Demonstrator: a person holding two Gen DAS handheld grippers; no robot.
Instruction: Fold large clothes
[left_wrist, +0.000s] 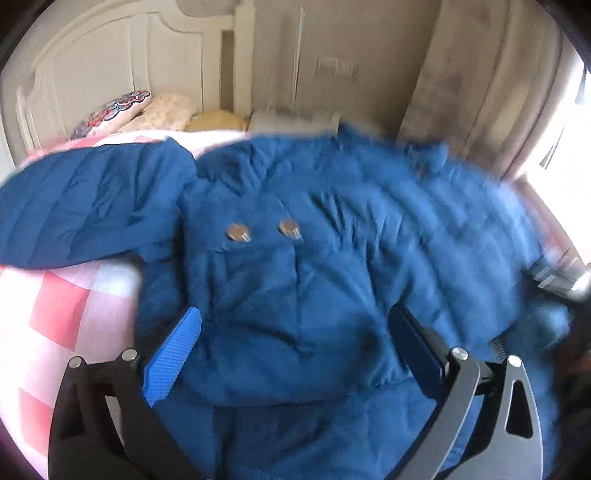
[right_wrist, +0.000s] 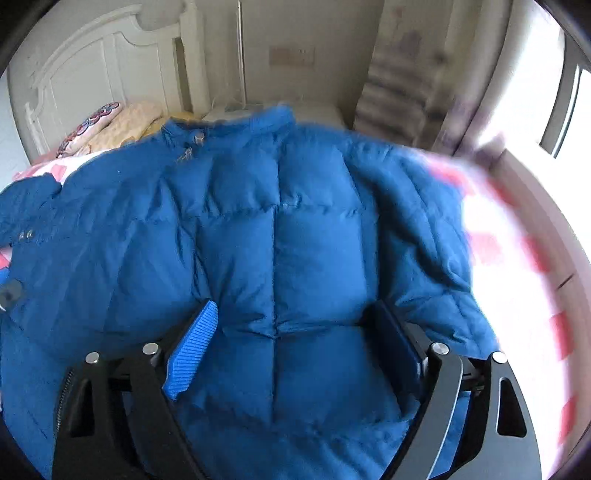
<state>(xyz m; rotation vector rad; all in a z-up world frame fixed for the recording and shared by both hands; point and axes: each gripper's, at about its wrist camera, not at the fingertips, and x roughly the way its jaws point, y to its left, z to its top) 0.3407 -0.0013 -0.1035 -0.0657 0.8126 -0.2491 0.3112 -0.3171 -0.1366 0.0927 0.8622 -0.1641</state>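
A large blue quilted puffer jacket (left_wrist: 332, 206) lies spread over the bed. In the left wrist view it shows two metal snaps (left_wrist: 238, 232) on its front, and one sleeve (left_wrist: 85, 199) stretches out to the left. My left gripper (left_wrist: 295, 312) hovers over the lower front with its jaws wide apart and nothing pressed between the pads. In the right wrist view the jacket (right_wrist: 310, 229) fills the frame, its collar (right_wrist: 207, 133) at the far end. My right gripper (right_wrist: 293, 306) stands open low over a puffy panel, which bulges up between the fingers (right_wrist: 192, 350).
The bed has a pink and white checked cover (left_wrist: 62, 306), which also shows beside the jacket's right edge (right_wrist: 517, 236). Pillows (left_wrist: 122, 110) lie against a white headboard (left_wrist: 92, 59). A curtain (left_wrist: 480, 92) and a bright window (right_wrist: 561, 110) are on the right.
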